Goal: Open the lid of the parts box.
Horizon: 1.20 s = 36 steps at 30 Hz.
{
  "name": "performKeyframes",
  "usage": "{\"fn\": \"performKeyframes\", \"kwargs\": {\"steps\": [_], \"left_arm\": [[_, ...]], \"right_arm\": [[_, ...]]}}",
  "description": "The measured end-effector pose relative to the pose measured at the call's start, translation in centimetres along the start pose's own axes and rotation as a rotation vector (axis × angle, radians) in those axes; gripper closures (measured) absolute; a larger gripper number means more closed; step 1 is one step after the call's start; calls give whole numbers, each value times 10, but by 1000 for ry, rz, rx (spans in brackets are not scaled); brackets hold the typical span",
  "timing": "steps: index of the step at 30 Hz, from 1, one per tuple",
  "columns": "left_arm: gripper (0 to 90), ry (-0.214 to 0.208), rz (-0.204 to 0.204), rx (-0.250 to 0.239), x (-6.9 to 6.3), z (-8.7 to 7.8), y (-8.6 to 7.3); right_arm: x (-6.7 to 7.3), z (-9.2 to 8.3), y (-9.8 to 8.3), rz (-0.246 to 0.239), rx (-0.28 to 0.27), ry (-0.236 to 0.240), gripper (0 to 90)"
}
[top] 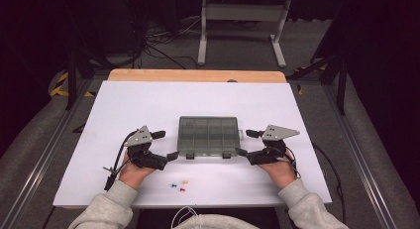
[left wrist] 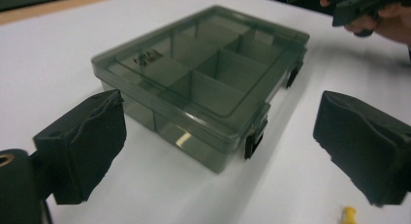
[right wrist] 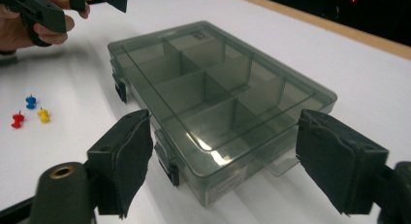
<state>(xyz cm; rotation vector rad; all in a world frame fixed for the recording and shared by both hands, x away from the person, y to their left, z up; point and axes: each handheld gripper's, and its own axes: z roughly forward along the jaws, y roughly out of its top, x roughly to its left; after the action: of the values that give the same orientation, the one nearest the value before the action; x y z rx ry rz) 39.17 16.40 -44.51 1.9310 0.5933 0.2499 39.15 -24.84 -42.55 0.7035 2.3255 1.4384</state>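
Closed compartment box (top: 208,136) in the middle of the white table (top: 148,105), between two open grippers.

The box is flat, of smoky transparent plastic, with dividers visible through the shut lid; its long axis runs left to right, and the two black latches (top: 206,155) face the person. The left gripper (top: 166,145) and right gripper (top: 243,143) stand just beside its short ends, jaws wide, grasping nothing. Three pushpins (top: 181,185), blue, yellow and red, lie nearer the person.
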Motion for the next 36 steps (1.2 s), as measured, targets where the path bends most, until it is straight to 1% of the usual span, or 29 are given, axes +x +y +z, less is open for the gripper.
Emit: {"fn": "performKeyframes", "kwargs": {"steps": [1,3,5,6,7,8,12,14,15,20,21,23,24,27,29,31,32,36], "left_arm": [[78,3,-3,23,0,2,-1],[95,-3,3,35,0,4,-2],[123,-11,4,49,0,6,-2],[139,-9,11,56,0,7,-3],[154,-9,4,69,-1,8,-3],[169,-1,17,76,0,9,-3],[236,9,1,109,0,13,-5],[257,11,14,123,2,13,-5],[266,11,2,128,1,14,-6],[361,6,11,137,1,15,-6],[361,7,15,141,0,15,-6],[400,7,18,145,0,16,-6],[437,9,25,150,0,16,-7],[483,12,25,154,0,17,-7],[513,22,39,164,-1,18,-7],[526,20,38,166,-1,18,-7],[558,14,40,168,-2,18,-8],[584,14,46,172,-2,19,-8]], "right_arm": [[0,1,-1,1,10,3,236],[0,3,-4,-2,40,4,257],[-1,4,-6,7,59,10,280],[-2,4,-8,11,68,15,293],[-2,5,-9,12,76,18,303],[-2,6,-10,13,86,22,319],[0,10,-14,-1,129,36,373],[0,11,-15,-5,142,42,405],[0,11,-15,-9,148,43,420],[2,12,-16,-32,171,38,506],[2,12,-16,-32,171,38,506],[1,12,-16,-36,176,34,544],[1,11,-17,-34,177,35,575],[1,11,-17,-33,180,36,597],[0,10,-18,-33,182,39,625],[0,11,-18,-33,183,42,632],[0,11,-18,-38,190,42,651],[1,11,-19,-42,194,42,661]]}}
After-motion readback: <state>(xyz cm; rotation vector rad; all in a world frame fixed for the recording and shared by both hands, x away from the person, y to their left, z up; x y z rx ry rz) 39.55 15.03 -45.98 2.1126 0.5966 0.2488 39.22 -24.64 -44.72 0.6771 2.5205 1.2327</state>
